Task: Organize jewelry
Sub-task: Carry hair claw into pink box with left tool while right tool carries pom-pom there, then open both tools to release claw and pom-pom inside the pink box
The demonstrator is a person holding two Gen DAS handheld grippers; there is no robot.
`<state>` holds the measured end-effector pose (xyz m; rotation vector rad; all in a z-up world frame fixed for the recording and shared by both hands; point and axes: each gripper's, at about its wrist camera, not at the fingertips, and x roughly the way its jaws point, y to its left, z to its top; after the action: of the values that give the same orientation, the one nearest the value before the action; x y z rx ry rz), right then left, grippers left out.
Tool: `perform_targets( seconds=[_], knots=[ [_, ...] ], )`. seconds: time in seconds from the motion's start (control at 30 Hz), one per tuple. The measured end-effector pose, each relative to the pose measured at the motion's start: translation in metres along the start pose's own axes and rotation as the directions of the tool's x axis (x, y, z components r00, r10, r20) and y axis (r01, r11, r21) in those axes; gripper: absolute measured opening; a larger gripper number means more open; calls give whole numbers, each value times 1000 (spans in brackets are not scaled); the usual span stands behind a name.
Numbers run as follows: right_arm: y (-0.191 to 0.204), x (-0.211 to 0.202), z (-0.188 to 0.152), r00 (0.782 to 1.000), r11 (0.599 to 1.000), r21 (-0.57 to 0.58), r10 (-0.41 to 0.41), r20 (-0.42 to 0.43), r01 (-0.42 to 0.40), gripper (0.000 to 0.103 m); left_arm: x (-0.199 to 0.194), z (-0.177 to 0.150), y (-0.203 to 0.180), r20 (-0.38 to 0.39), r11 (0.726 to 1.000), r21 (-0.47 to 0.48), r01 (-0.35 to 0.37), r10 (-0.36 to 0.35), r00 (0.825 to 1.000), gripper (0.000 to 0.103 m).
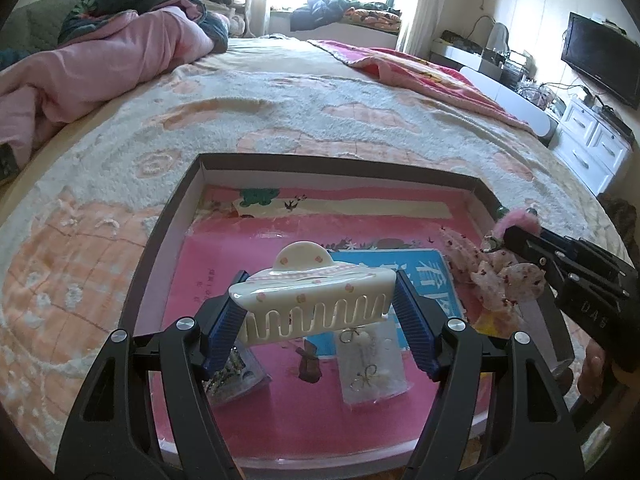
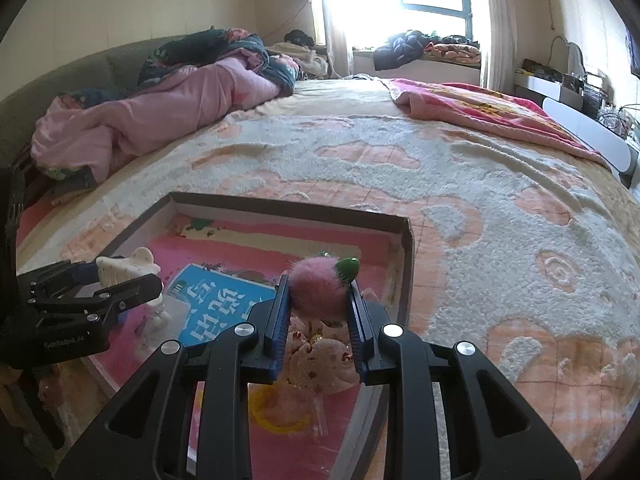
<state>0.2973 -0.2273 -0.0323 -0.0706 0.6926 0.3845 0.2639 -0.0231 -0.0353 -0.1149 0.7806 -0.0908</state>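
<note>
Left gripper (image 1: 314, 312) clamped on cream claw clip (image 1: 312, 300) above tray (image 1: 160, 216), hiding earring cards beneath. Right gripper (image 2: 320, 308) clamped on pink pompom (image 2: 316, 288); its lower end hidden.

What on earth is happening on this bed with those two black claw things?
A person is sorting hair accessories and jewelry into a shallow box on the bed. The left gripper is clamped on a cream hair claw clip, held above the box. The right gripper pinches a fuzzy pink hair tie with a green bit on it. A floral scrunchie and small packets of earrings already lie inside the box.
</note>
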Motion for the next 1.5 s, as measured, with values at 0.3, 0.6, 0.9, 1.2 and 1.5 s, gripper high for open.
perform_targets(
  seconds=[0.3,0.6,0.9,1.2,1.5],
  knots=[
    [0,11,-10,999,1000,9,14,-44,-13,26,7,-6,3,-16,1000,-2,-1,1,1000,62],
    [-6,7,-14,998,997,67,38,-50,-34,31,4,-8,7,-11,1000,-10,-3,3,1000,62],
    [-4,-2,-16,998,996,83,47,-38,-44,47,-4,-12,10,-6,1000,-16,-14,14,1000,62],
    [-2,-16,-15,1000,996,84,27,-7,-26,66,-17,-12,14,12,999,-38,-24,25,1000,74],
    [-3,-35,-16,999,996,91,5,36,-8,83,-39,-18,13,40,999,-43,-32,34,999,86]
  ],
)
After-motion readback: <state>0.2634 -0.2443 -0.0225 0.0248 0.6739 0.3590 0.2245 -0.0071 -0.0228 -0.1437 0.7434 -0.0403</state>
